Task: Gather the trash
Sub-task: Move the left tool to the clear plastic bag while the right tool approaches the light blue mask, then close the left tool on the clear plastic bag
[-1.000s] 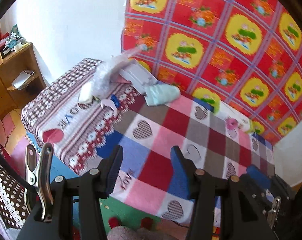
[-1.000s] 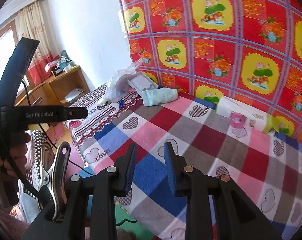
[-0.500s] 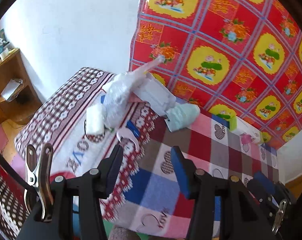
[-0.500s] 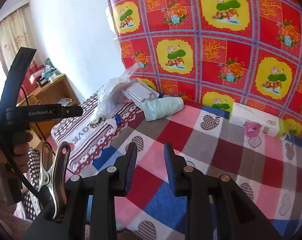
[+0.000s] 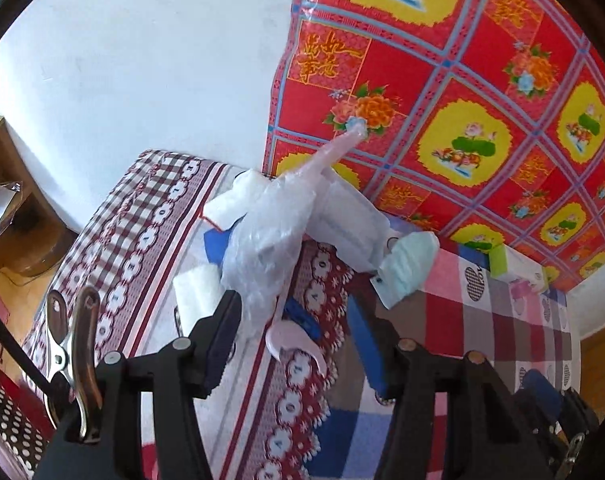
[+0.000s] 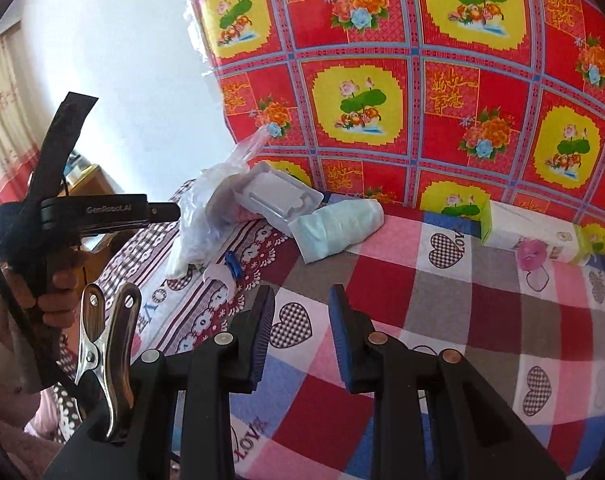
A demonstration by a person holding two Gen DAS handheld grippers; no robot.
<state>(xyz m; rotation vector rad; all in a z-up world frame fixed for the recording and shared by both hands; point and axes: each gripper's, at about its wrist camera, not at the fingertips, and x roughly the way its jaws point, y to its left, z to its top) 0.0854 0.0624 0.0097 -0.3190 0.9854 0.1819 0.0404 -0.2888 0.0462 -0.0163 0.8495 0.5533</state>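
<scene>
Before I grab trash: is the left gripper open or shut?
Open: the left gripper shows a wide gap between its fingers, holding nothing; the plastic bag lies just ahead.

Over the last second the left gripper point(image 5: 292, 330), jaws apart, moved in on the clear plastic bag point(image 5: 268, 236) until it lay just ahead of its fingertips, while the right gripper point(image 6: 300, 322) also drew nearer.

Daylight is falling across a white plaster wall point(image 6: 134, 92) that is meeting a red and yellow floral wall cloth point(image 6: 442, 92) at the corner. A bed point(image 6: 482, 304) in a checked heart-print cover is lying against that cloth. Left of the bed, a wooden cabinet point(image 5: 2, 216) is standing on a wood floor point(image 5: 18, 296), and a patterned curtain point(image 6: 2, 112) is hanging beyond it.
</scene>
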